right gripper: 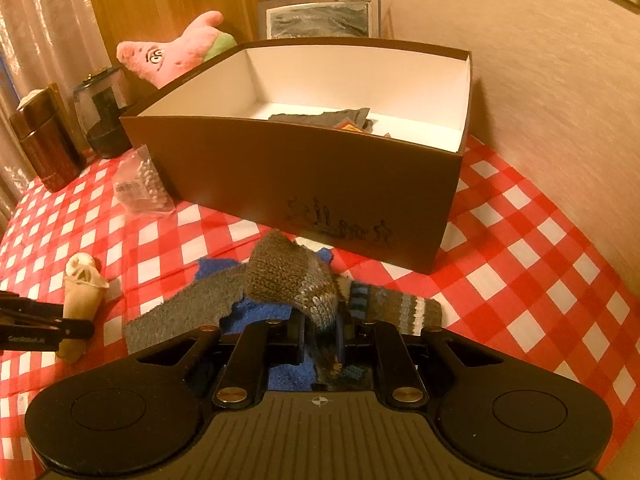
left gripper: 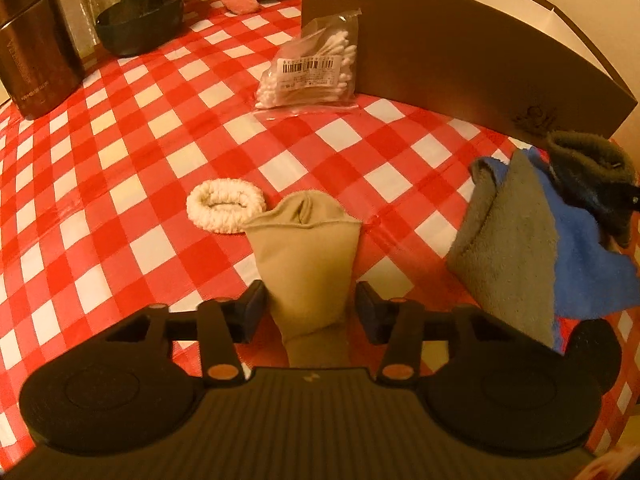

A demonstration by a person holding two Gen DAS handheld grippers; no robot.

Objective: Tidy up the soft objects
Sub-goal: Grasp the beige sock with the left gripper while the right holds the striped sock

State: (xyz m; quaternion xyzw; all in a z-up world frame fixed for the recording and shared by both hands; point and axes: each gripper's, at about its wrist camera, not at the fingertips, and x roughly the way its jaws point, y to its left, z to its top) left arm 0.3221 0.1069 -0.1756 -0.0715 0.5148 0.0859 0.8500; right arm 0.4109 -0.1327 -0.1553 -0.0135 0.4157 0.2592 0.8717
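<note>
our left gripper (left gripper: 310,306) stands released around the beige sock (left gripper: 306,256); our right gripper (right gripper: 320,332) clenches the knitted sock (right gripper: 292,280)

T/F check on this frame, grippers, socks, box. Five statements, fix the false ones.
1. The right gripper is shut on the knitted sock. True.
2. The left gripper clamps the beige sock. False: the sock lies between its jaws, with gaps on both sides.
3. The brown box is empty. False: dark fabric already lies inside.
4. The white scrunchie lies beside the beige sock's open end. True.
5. The cotton swab bag lies inside the box. False: it leans against the box's outer wall.
</note>
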